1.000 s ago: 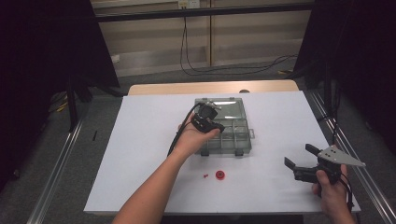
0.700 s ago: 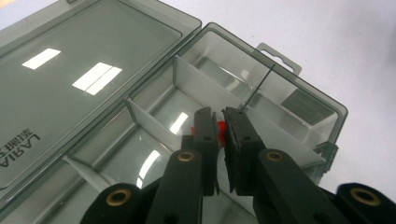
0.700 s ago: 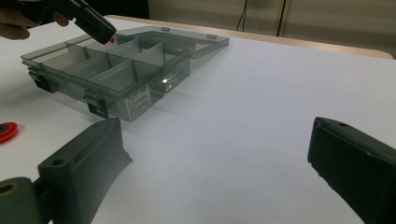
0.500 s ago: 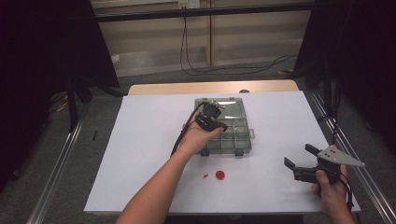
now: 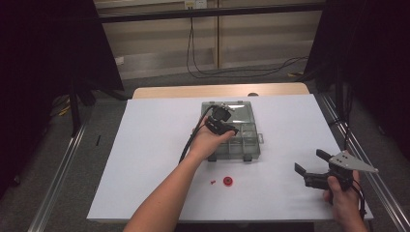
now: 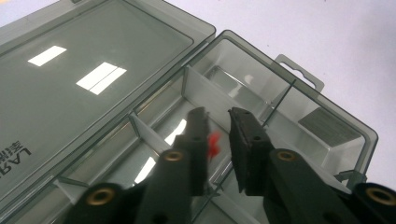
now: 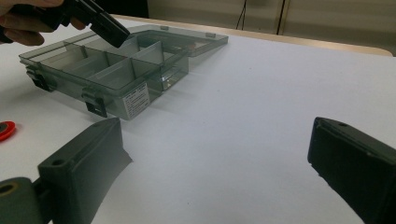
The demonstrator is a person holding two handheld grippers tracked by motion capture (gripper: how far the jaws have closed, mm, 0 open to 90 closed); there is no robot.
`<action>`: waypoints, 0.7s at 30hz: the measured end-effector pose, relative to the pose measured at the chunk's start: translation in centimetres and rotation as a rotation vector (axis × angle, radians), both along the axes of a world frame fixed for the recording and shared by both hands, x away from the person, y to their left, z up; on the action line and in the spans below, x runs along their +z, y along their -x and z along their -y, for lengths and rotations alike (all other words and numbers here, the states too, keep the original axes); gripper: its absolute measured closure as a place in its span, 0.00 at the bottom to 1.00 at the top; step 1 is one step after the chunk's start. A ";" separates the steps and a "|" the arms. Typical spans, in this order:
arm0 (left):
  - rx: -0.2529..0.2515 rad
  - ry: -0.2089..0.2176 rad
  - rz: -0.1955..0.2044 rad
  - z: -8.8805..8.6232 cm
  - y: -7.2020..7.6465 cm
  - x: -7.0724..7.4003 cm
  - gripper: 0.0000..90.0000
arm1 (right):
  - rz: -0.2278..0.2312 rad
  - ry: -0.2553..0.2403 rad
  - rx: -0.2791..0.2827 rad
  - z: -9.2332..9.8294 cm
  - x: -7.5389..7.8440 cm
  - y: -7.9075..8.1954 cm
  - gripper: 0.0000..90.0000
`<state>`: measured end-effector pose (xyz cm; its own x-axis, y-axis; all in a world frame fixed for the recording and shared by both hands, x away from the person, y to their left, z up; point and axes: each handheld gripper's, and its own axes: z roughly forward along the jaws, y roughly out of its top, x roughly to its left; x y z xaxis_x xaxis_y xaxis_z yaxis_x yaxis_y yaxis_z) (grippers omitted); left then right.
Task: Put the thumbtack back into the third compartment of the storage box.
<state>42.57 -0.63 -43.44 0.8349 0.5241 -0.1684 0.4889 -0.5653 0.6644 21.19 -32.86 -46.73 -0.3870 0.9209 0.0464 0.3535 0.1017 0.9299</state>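
A clear grey compartment box (image 5: 251,145) lies open on the white table, its lid (image 6: 84,79) flat behind it. My left gripper (image 5: 231,128) hovers over the compartments, pointing down into them (image 6: 217,114). Its jaws have just been opening and now stand a little apart. A small red piece (image 6: 213,143) shows blurred in the gap, beside the left jaw and clear of the right one. My right gripper (image 5: 309,161) rests open near the table's right front edge, with nothing between its jaws (image 7: 217,140). From there the box (image 7: 116,70) and the left gripper (image 7: 109,28) show at the upper left.
A red disc (image 5: 227,181) and a tiny red piece (image 5: 212,182) lie on the table (image 5: 145,159) in front of the box; the disc (image 7: 5,129) also shows at the left edge of the right gripper view. Metal rails run along both table sides.
The left hand has shifted slightly over the box. The right hand and its gripper have not moved.
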 end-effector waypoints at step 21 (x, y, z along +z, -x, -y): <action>0.023 0.049 -0.004 -1.7 1.4 1.0 0.24 | 0.000 0.004 0.004 -0.1 0.0 0.0 0.04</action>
